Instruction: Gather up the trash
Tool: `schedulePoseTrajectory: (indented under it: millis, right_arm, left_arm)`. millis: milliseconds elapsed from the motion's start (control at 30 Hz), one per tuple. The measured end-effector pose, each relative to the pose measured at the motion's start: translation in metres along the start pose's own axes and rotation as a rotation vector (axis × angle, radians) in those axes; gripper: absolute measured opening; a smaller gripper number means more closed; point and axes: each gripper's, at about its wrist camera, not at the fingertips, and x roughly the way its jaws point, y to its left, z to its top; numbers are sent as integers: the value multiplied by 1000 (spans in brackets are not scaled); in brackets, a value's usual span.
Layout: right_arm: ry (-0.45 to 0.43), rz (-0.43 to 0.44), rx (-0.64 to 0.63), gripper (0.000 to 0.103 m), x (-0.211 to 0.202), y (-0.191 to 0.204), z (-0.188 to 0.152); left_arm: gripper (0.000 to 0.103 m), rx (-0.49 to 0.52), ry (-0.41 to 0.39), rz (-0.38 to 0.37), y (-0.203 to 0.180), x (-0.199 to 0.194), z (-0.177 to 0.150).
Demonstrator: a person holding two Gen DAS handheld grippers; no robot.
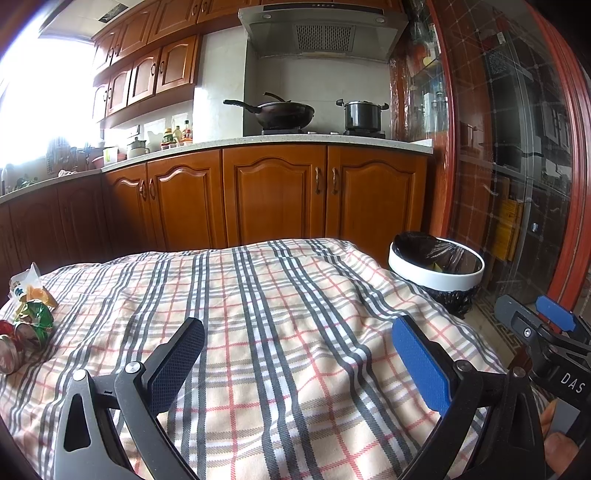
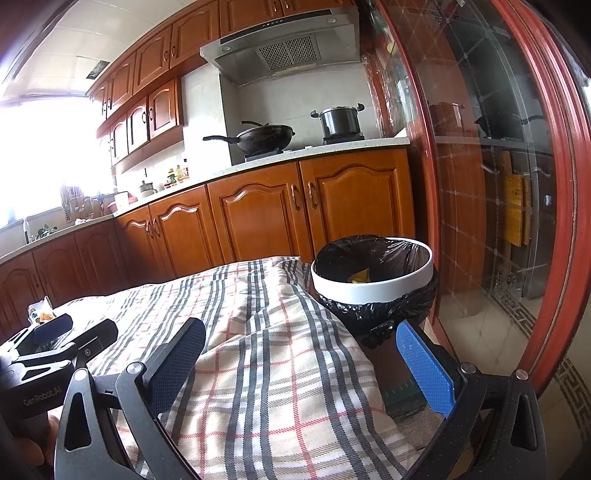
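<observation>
Left wrist: trash (image 1: 27, 317) left of left gripper (image 1: 295, 354)

Crushed cans (image 1: 11, 347) cut by left frame edge; bin contents (image 2: 360, 275) (yellowish scrap, possibly peel) mostly hidden.

Home kitchen: wok (image 1: 284, 112) on stove, wood cabinets (image 1: 273, 195), range hood (image 1: 321, 33).

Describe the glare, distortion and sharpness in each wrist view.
Left wrist view: the window blows out to white at the left, washing out the counter beneath; cabinets bow from the fisheye; the plaid cloth stays sharp. Right wrist view: the same blown-out window, a strongly curved red door frame, reflections on its glass.
</observation>
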Motion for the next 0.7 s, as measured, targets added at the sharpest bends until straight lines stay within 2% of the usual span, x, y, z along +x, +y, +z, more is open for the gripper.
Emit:
schedulePoseTrajectory:
  millis: [700]
  right_arm:
    - [24, 14, 9, 103, 2, -2, 2]
  left_arm:
    - [102, -4, 27, -10, 4, 7, 1]
